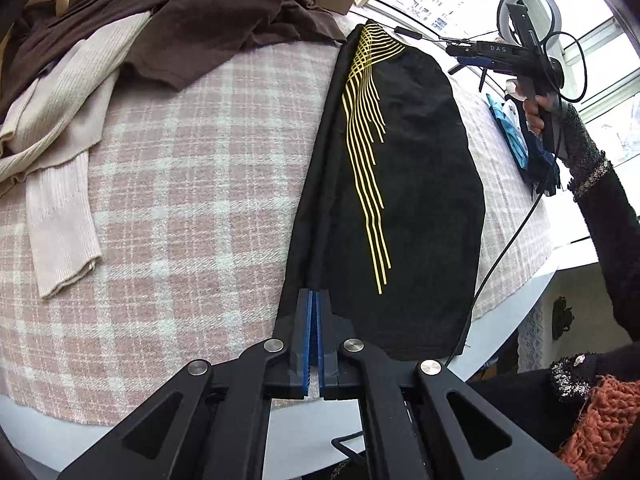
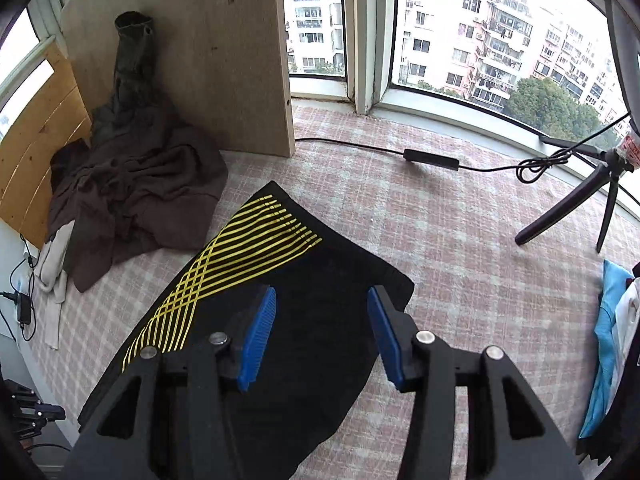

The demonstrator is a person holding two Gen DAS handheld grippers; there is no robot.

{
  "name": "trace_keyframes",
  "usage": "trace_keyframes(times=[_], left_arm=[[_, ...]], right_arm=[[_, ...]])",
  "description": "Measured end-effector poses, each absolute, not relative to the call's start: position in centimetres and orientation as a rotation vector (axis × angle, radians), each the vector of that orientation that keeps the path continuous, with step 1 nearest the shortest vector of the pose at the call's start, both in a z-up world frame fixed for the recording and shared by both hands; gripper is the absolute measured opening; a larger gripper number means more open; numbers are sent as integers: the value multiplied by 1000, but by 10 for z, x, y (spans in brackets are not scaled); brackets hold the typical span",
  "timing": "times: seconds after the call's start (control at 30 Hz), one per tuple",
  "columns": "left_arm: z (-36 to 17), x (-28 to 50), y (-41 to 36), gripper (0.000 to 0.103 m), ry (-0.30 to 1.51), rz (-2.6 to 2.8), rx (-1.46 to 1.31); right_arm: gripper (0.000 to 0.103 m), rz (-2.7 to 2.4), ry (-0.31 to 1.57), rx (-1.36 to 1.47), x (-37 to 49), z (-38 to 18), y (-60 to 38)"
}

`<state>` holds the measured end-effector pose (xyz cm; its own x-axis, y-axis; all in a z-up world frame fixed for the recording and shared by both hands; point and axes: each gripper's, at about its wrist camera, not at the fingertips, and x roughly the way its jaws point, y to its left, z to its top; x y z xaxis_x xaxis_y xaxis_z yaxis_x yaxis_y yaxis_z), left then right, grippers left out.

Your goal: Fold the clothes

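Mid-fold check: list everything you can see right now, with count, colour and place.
black garment: 1, yellow stripes, laid on cloth
checked cloth: 1, pink-white, covering table
brown clothes: 1 heap, far corner
cream knit: 1, beside brown heap
blue garment: 1, right edge
tripod: 1, black, by window
cable: 1, black, along sill
left hand-held gripper: shut at garment's near edge
right hand-held gripper: open above garment
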<state>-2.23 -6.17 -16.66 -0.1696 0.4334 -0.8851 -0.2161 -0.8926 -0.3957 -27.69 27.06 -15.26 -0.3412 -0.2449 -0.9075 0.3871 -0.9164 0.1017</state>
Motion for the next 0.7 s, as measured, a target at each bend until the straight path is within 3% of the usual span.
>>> trace_keyframes(times=[0.1, 0.5, 0.7], left_arm=[[-171, -39, -32, 17, -133, 2087, -1673], [-197, -44, -8, 16, -64, 2161, -1762], [-173, -54, -30, 14, -133, 2224, -1751]], right_arm=[[48, -2191, 179, 1520, -267, -170, 234], [47, -1934, 310, 1636, -263, -223, 114], [47, -1902, 45, 1487, -262, -179, 146]])
